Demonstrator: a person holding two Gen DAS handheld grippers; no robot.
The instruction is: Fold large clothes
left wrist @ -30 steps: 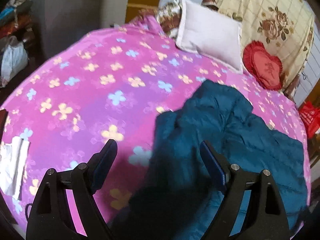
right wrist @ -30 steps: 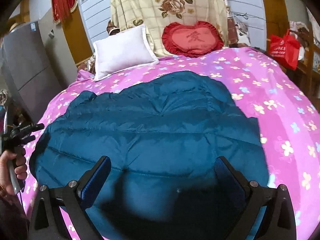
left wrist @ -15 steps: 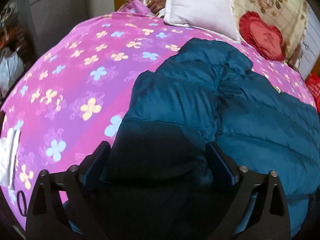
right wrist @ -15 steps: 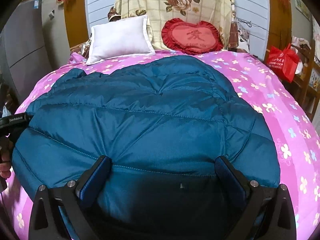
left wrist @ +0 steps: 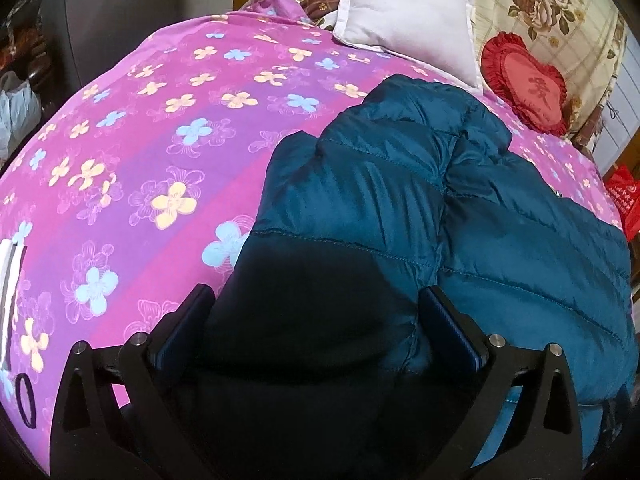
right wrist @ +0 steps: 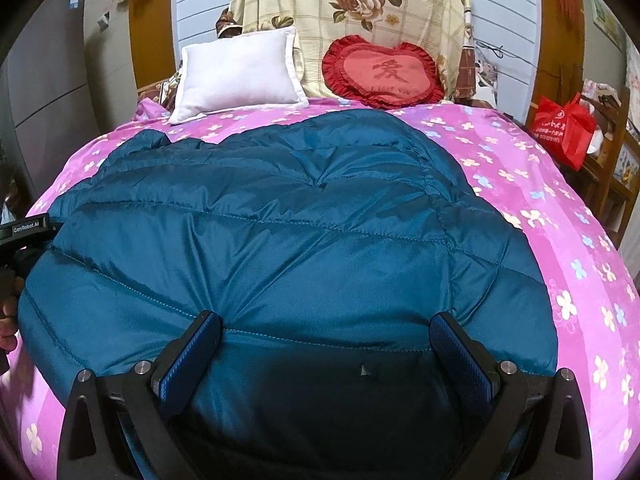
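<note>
Left wrist view: your left gripper (left wrist: 316, 320) has just spread wide, jaws straddling the teal puffer jacket (left wrist: 400, 200) unpinched. Your right gripper (right wrist: 324, 340) also gapes wide over the jacket, which lies spread at the bedspread's (right wrist: 540, 184) near edge.

Left gripper (left wrist: 316, 312): lowered from pink bedspread (left wrist: 160, 152) onto teal down jacket (left wrist: 380, 200); jaws just widened, jacket edge between them. Right gripper (right wrist: 324, 340): lowered closer to jacket.
</note>
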